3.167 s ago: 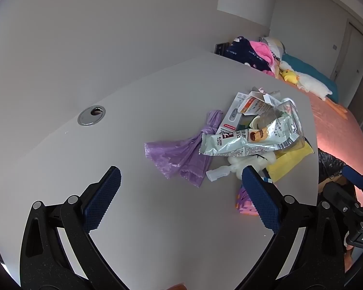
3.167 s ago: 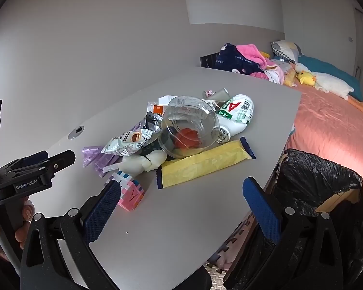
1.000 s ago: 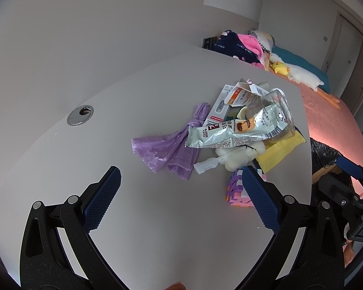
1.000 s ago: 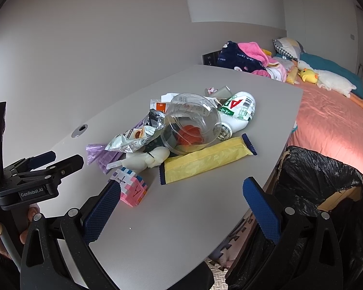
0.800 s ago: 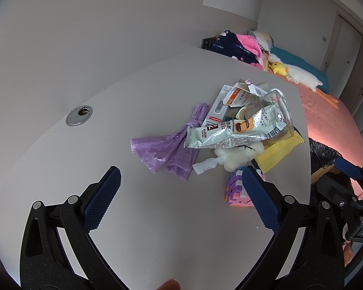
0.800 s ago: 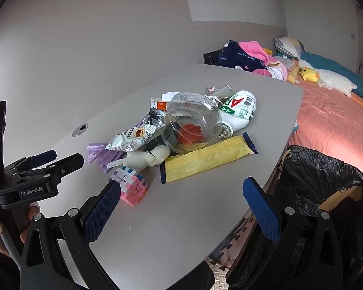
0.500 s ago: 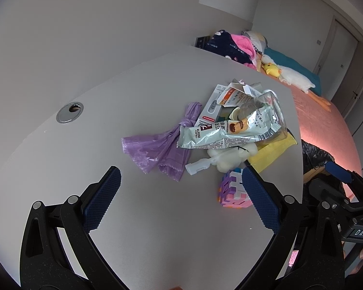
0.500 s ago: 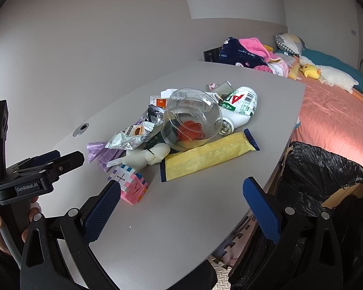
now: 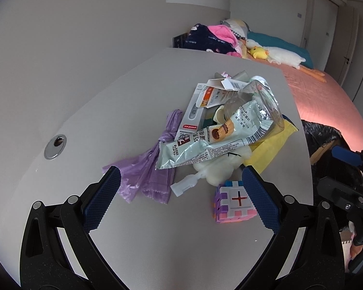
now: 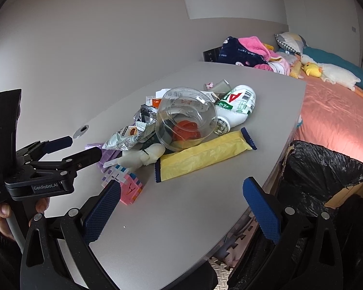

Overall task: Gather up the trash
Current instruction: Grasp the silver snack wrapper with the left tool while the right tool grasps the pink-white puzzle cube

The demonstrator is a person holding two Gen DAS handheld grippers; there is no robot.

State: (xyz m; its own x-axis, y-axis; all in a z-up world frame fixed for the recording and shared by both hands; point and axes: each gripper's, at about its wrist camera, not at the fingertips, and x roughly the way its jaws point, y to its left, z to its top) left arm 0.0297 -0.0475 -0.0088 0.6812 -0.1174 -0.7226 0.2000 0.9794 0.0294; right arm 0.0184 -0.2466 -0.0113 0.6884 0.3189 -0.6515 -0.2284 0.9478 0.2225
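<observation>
Both tools stand with fingers spread wide and hold nothing: the left tool (image 9: 179,191) hovers over the tabletop (image 9: 123,101) just short of the trash pile (image 9: 220,130), and the right tool (image 10: 181,205) hangs near the pile's foam cube (image 10: 129,188). The black-lined bin (image 10: 326,181) stands off the tabletop's edge, right of the pile.

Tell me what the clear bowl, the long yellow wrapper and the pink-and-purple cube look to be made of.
Clear bowl: thin glossy transparent plastic, ridged, contents visible through it. Yellow wrapper: likely matte plastic film, creased, with serrated blue ends. Cube: seemingly soft matte foam, interlocking toothed pastel panels.
</observation>
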